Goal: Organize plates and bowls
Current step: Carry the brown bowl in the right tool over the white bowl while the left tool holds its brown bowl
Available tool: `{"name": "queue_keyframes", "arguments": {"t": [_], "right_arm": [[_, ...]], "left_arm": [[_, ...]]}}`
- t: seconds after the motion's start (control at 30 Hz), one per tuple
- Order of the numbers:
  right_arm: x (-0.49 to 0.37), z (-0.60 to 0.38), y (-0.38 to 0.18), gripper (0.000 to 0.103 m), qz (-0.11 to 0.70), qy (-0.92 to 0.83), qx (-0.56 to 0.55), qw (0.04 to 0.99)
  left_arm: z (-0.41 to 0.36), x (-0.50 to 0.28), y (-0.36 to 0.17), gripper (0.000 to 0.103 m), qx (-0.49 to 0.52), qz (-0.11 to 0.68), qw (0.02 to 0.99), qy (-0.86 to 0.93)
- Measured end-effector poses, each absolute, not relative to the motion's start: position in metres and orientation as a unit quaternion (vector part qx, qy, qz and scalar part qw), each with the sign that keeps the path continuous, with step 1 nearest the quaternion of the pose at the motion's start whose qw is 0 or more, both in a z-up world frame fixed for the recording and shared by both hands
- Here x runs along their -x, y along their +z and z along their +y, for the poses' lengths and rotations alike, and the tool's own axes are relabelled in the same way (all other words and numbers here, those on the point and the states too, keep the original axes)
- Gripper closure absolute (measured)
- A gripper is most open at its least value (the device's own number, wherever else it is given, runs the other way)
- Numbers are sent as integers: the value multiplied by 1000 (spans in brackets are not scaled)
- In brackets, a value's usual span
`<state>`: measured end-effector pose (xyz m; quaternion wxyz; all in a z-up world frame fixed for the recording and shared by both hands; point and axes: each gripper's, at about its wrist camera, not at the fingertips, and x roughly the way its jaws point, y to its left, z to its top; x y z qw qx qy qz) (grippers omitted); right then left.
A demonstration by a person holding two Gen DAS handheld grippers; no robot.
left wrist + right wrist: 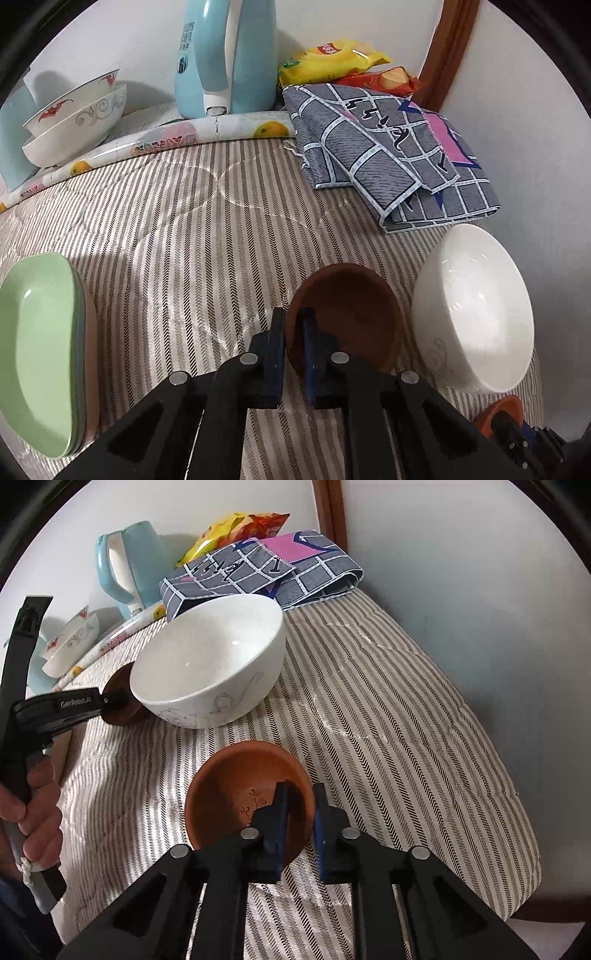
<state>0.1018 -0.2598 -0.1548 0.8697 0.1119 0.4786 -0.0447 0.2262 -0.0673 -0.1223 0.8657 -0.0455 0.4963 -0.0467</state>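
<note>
Underneath everything lies a striped quilted cover (177, 236) in beige and dark herringbone lines, spread over what looks like a padded bed surface that drops away at its rounded far corner in the right wrist view. White walls close the corner, with a brown wooden frame (448, 51) running up one of them. At the back, on a fruit-printed mat (236, 127), stand a pale blue kettle (225, 55) and two stacked patterned bowls (74, 118); snack packets (332, 61) and a folded grey checked cloth (388, 155) lie beside them. Green plates (40, 354) are stacked at the left edge.

Both sets of fingers are clenched on rims. The left gripper (293, 354) pinches the near rim of a dark brown bowl (354, 314), which sits just beside a white bowl (210, 657). The right gripper (301, 823) clamps the right rim of a terracotta bowl (236, 794) in front of the white one. A hand (37, 812) grips the left tool's handle.
</note>
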Motion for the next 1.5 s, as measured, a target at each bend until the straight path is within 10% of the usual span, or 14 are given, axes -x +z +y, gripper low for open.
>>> {"name": "queue_keyframes", "arguments": {"t": [1.5], "right_arm": [[-66,-213,-75,95,409,-62,-98,905]], "left_arm": [[-39,-158,-42,95,38,451,887,-91]]}}
